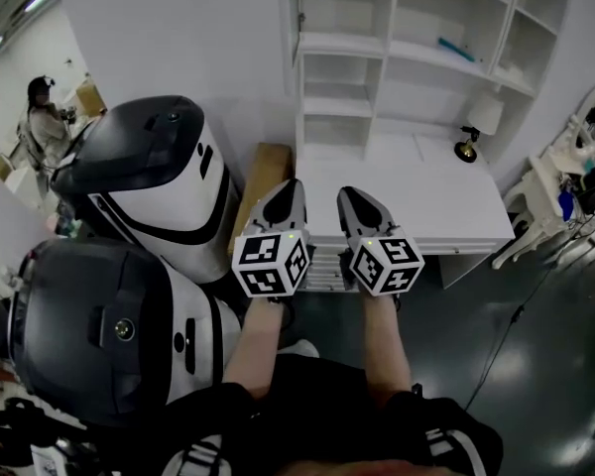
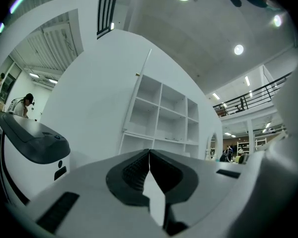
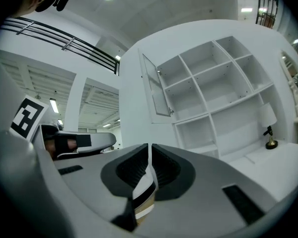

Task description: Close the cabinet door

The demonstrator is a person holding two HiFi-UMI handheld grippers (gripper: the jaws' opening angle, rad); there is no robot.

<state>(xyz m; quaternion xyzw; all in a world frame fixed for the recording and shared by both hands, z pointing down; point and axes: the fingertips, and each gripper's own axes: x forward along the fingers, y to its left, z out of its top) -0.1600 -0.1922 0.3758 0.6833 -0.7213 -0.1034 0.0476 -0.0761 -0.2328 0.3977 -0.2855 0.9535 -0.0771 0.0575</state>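
Left gripper [image 2: 149,152] and right gripper [image 3: 149,145] were pinched shut, empty, level. Cabinet door [image 3: 156,90] stood ajar ahead, above them, well apart; a closed tip might skid off its thin edge.

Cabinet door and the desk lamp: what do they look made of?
Cabinet door: white matte frame, probably painted wood or board; its inner panel looks greyer, possibly glass. Lamp: shiny brass-coloured base, likely metal; white shade, fabric or plastic, can't tell.

The cabinet [image 1: 387,53] is white; the left gripper [image 1: 293,186] and right gripper [image 1: 350,193] are grey with black-and-white square markers [image 1: 271,263].
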